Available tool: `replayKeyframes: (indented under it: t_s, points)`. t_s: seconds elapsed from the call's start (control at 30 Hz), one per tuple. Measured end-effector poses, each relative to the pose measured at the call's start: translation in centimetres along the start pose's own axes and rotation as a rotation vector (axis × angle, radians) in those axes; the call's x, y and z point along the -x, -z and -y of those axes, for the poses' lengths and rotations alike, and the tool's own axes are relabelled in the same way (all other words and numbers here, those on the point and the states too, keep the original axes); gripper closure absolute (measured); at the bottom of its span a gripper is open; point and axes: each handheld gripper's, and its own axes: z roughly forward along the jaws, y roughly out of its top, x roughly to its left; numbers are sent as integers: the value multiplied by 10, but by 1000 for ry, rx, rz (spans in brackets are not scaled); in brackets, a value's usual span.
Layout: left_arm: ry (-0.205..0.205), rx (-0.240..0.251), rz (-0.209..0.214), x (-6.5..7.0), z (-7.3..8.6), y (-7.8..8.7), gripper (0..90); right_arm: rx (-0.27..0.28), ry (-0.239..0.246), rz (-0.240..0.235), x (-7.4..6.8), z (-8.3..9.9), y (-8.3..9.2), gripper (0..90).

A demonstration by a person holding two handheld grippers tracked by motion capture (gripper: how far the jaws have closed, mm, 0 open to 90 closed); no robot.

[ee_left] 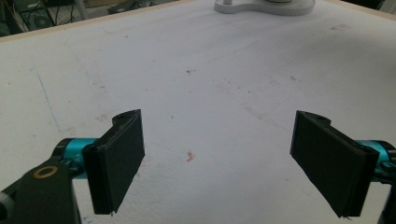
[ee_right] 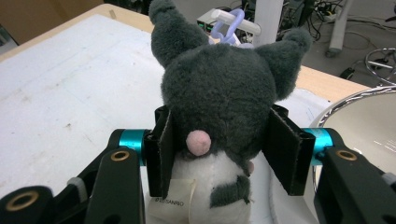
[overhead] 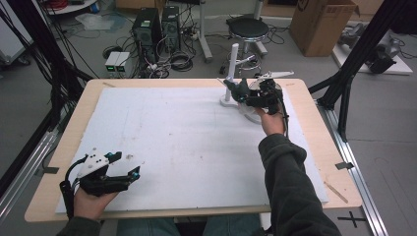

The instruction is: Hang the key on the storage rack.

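Broadly: white mat (overhead: 187,142) covers table (overhead: 314,147), wide bare room centre and left. White stand (overhead: 231,73) at far right, near far edge; bowl (ee_right: 369,121) just right of it. Right gripper (overhead: 253,93) there, jaws clamped on grey plush toy (ee_right: 219,93), upright, its purple loop (ee_right: 229,28) at stand's peg (ee_right: 233,21), just beyond jaws. Left gripper (ee_left: 217,161) near left, well apart, jaws wide apart, nothing between.

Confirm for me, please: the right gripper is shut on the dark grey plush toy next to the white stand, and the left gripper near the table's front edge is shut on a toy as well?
Not quite. The left gripper is open and holds nothing: the left gripper view shows bare white mat between its jaws. The rest stands: the right gripper is shut on the dark grey plush toy next to the white stand.
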Motion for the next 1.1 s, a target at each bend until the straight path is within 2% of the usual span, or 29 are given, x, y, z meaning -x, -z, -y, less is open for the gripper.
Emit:
replayKeyframes:
  t_s: [0.37,0.43,1.1]
  points:
    - [-2,0,2,0,0,0,180,-17,-12,13,1,5,-6,471]
    - [0,0,1,0,0,0,180,-21,-1,21,0,5,-7,470]
    - [-2,-1,-2,0,0,1,180,-55,-2,24,-4,8,-19,459]
